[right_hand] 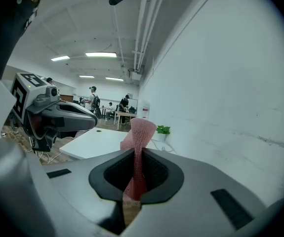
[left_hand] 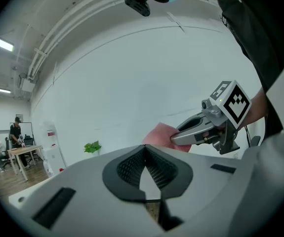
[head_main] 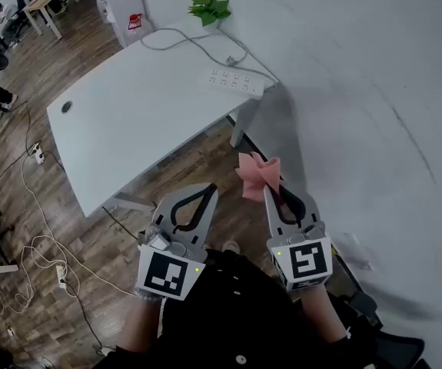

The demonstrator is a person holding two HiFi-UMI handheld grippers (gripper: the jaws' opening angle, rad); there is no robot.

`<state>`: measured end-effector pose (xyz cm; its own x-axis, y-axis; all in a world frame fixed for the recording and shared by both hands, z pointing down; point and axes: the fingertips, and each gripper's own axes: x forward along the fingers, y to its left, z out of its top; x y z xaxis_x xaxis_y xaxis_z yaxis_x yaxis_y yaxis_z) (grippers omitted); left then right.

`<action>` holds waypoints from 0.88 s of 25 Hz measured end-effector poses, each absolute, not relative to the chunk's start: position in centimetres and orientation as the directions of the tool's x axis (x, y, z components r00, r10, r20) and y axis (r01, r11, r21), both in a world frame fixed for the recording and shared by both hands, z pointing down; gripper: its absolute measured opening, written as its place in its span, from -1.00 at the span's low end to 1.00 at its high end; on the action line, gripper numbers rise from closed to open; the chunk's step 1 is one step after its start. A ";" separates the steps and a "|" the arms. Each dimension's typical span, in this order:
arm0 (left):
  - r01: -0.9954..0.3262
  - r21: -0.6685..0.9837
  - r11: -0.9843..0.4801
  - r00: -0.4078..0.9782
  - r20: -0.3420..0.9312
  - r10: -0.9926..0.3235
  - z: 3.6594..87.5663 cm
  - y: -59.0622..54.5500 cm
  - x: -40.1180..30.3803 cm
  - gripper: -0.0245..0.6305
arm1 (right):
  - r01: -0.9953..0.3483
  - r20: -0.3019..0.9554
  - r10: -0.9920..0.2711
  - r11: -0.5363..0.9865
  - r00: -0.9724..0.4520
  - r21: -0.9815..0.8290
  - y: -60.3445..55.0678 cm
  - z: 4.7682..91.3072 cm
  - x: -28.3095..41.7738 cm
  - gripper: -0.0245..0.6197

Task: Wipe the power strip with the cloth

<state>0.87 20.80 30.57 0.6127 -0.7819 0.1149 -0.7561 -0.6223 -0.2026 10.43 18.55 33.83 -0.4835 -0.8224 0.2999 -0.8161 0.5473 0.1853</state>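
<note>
The white power strip (head_main: 236,81) lies near the far right edge of a white table (head_main: 128,121), well ahead of both grippers. My right gripper (head_main: 270,192) is shut on a pink cloth (head_main: 257,174), which sticks up past the jaw tips. In the right gripper view the cloth (right_hand: 141,132) is pinched between the jaws of my right gripper (right_hand: 136,152). My left gripper (head_main: 211,188) is shut with nothing in it, and is held beside the right one above the floor. The left gripper view shows my left gripper (left_hand: 144,148) with its jaws together, and the cloth (left_hand: 157,135) to its right.
A small green plant (head_main: 209,8) stands at the table's far corner, with a grey cable (head_main: 182,41) running to the strip. The white wall (head_main: 374,91) is on the right. Loose cables (head_main: 44,237) lie on the wood floor at left. People sit at desks far off.
</note>
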 end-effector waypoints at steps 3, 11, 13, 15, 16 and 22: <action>-0.759 -0.206 -0.618 0.610 0.109 -0.785 30.5 20.7 0.4 -0.89 | -0.819 0.303 -0.823 0.545 -0.481 0.179 18.5 33.9 10.0 -0.76; -0.767 -0.208 -0.607 0.599 0.107 -0.794 30.5 20.3 -1.4 -0.88 | -0.822 0.306 -0.827 0.538 -0.471 0.188 18.3 34.1 9.1 -0.76; -0.769 -0.204 -0.606 0.598 0.107 -0.794 30.5 20.3 -1.9 -0.89 | -0.820 0.305 -0.829 0.537 -0.469 0.199 18.3 33.8 8.6 -0.76; -0.767 -0.205 -0.609 0.601 0.104 -0.792 30.4 20.4 -2.3 -0.88 | -0.821 0.308 -0.832 0.533 -0.462 0.206 18.4 33.5 8.1 -0.76; -0.764 -0.207 -0.611 0.604 0.101 -0.790 30.3 20.5 -2.5 -0.88 | -0.825 0.303 -0.836 0.526 -0.458 0.206 18.4 33.5 8.0 -0.76; -0.751 -0.228 -0.619 0.619 0.082 -0.781 29.9 20.8 -3.5 -0.88 | -0.847 0.279 -0.858 0.492 -0.432 0.202 18.7 33.3 7.4 -0.76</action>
<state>-3.46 20.82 29.92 0.6191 -0.7811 0.0819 -0.7512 -0.6193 -0.2285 7.41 18.74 33.34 -0.4316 -0.8579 0.2788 -0.8470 0.4917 0.2021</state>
